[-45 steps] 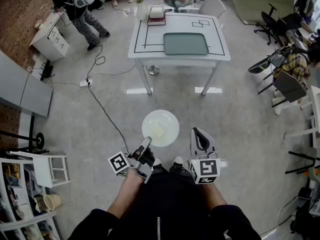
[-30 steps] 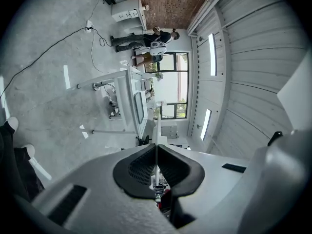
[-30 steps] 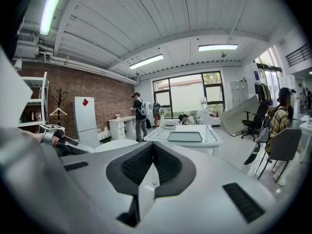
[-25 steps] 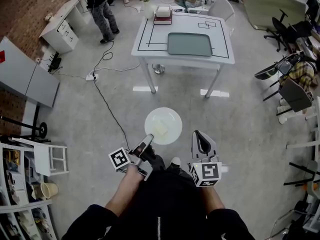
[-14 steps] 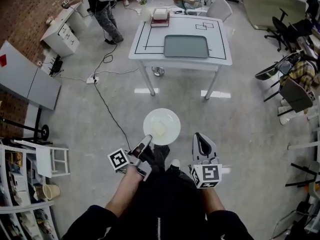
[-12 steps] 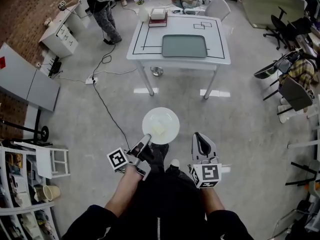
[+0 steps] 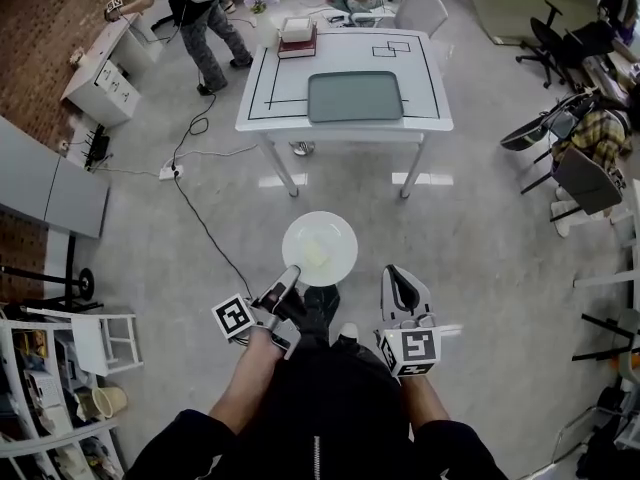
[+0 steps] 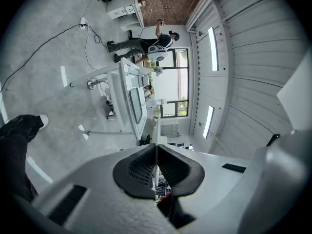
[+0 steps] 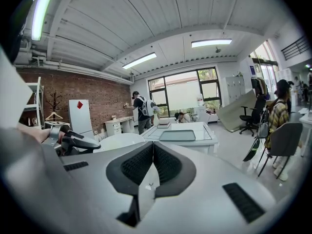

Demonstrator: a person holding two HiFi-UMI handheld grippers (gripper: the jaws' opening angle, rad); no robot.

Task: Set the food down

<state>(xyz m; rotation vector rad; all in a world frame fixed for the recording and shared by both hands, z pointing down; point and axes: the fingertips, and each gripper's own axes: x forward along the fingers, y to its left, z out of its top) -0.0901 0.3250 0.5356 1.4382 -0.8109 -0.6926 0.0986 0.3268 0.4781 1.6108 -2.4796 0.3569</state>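
Plate in hand, table well ahead

The left gripper (image 7: 290, 274) is clamped on the near rim of a round white plate (image 7: 338, 232), and a pale yellow block of food (image 7: 316, 256) sits around the plate's middle. The right gripper (image 7: 398, 279) is pinched shut on nothing, near the plate's right edge but apart from it. There's open grey floor (image 7: 480, 230) all round, and the white rectangular table (image 7: 432, 100) with its grey-green tray (image 7: 355, 96) is well ahead.

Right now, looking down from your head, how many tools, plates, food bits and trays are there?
Tools: 2, the left tool and the right tool
plate: 1
food: 1
tray: 1
Total: 5
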